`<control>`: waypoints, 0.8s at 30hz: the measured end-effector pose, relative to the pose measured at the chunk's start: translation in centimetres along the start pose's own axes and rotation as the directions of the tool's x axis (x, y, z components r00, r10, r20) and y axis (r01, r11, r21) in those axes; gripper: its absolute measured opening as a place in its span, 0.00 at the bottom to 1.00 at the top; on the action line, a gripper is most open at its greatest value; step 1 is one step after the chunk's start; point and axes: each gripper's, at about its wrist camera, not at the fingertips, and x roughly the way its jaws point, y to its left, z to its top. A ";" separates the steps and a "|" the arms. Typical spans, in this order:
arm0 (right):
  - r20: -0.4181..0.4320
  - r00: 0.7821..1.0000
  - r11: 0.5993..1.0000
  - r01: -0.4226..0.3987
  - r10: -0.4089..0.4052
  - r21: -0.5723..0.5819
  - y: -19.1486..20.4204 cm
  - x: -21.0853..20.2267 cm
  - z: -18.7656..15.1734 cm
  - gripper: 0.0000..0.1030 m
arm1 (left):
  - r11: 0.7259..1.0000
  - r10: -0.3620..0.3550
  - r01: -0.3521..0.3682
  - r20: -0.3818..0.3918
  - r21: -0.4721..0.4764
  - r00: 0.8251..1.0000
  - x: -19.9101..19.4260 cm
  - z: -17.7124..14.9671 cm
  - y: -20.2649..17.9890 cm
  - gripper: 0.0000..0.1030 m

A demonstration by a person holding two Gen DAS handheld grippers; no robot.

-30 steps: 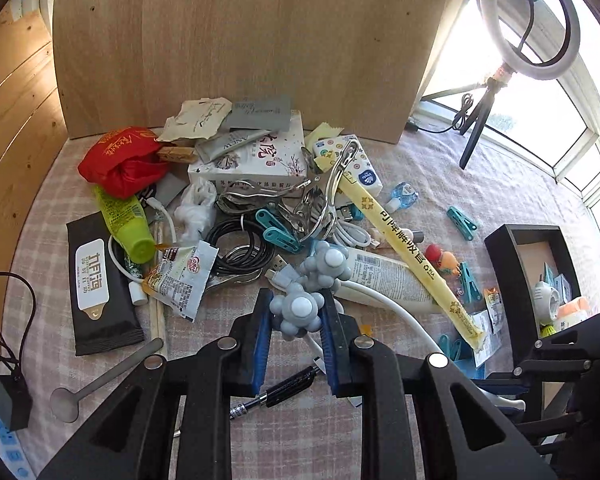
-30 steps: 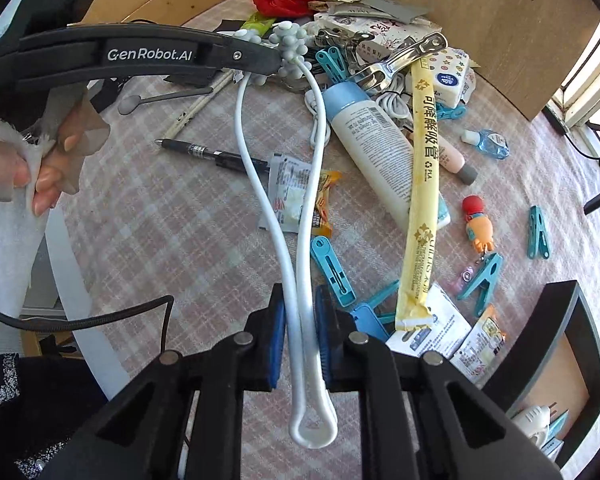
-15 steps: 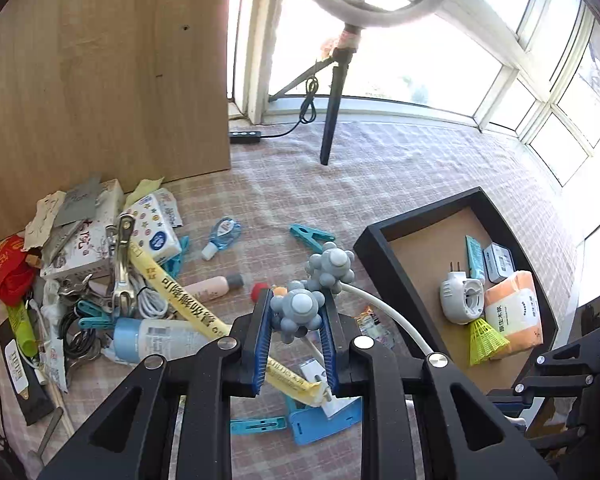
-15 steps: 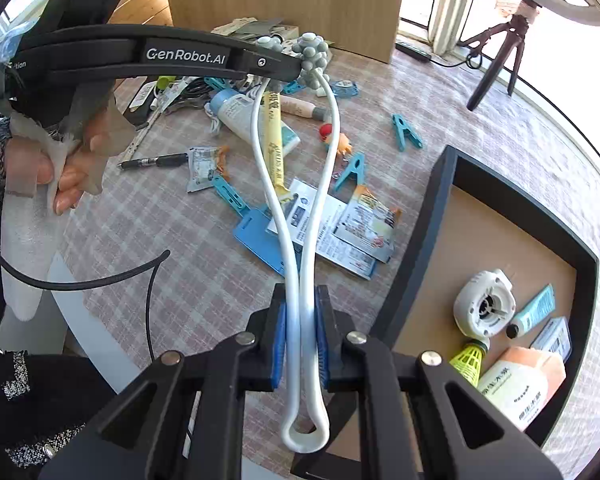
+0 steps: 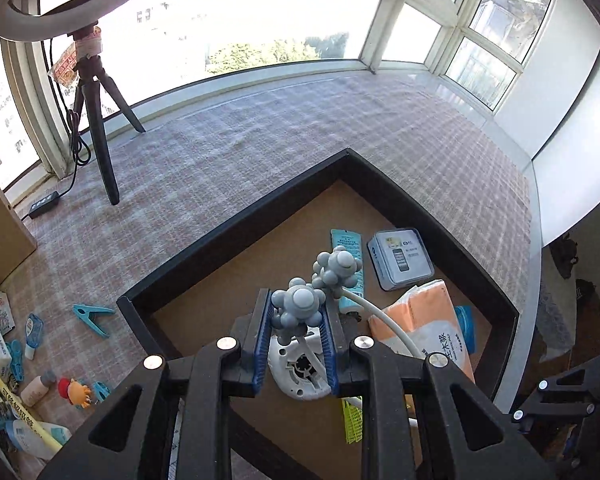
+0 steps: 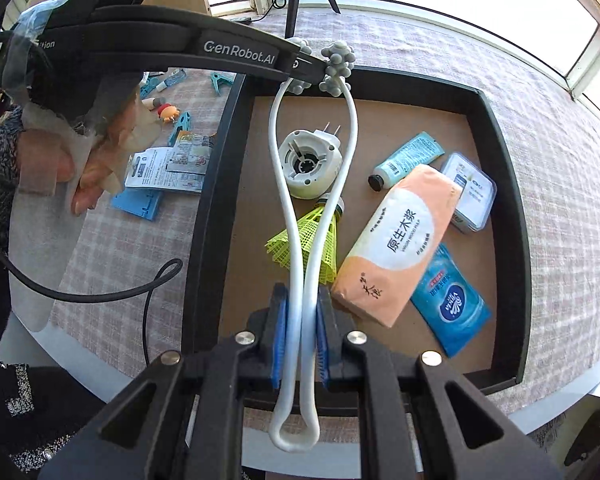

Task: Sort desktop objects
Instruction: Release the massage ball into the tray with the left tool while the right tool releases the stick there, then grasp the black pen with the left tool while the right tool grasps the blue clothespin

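Both grippers hold a white U-shaped neck massager (image 6: pixel 350 120) with two grey knobbly ball heads, above the black tray (image 6: pixel 208 184). My left gripper (image 5: pixel 297 316) is shut on one grey ball head (image 5: pixel 300 306); the other head (image 5: pixel 338 268) juts free beside it. My right gripper (image 6: pixel 300 320) is shut on the massager's two white arms near the bend (image 6: pixel 296 436). The left gripper also shows in the right wrist view (image 6: pixel 300 68). The tray (image 5: pixel 236 232) holds a white plug-in device (image 6: pixel 310 164), a yellow shuttlecock (image 6: pixel 304 244), an orange tissue pack (image 6: pixel 396 240) and a blue tube (image 6: pixel 408 160).
A blue wipes packet (image 6: pixel 452 304) and a small clear box (image 6: pixel 470 192) also lie in the tray. Left of the tray on the checked cloth lie blue clothes pegs (image 5: pixel 92 318), a small toy figure (image 5: pixel 76 392), packets and a blue card (image 6: pixel 138 204). A ring-light tripod (image 5: pixel 96 120) stands behind.
Both grippers have carried the massager to the right, from over the cluttered pile to above the black tray. Both grips stay the same.
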 end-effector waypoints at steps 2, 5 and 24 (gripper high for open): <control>0.019 0.999 0.999 0.039 -0.039 0.017 -0.6 -0.3 -0.2 0.33 | 1.000 0.019 -0.019 0.011 0.005 1.000 -0.1 0.0 -0.5 0.59; 0.056 0.997 0.998 0.052 -0.054 0.027 -0.9 -0.9 0.1 0.47 | 0.999 0.040 -0.040 0.045 0.009 0.998 -1.1 -0.2 -0.4 0.60; 0.068 0.995 0.981 -0.063 0.076 -0.182 7.7 0.9 9.1 0.47 | 0.972 0.197 -0.193 0.013 -0.134 0.980 -9.3 -9.3 13.0 0.57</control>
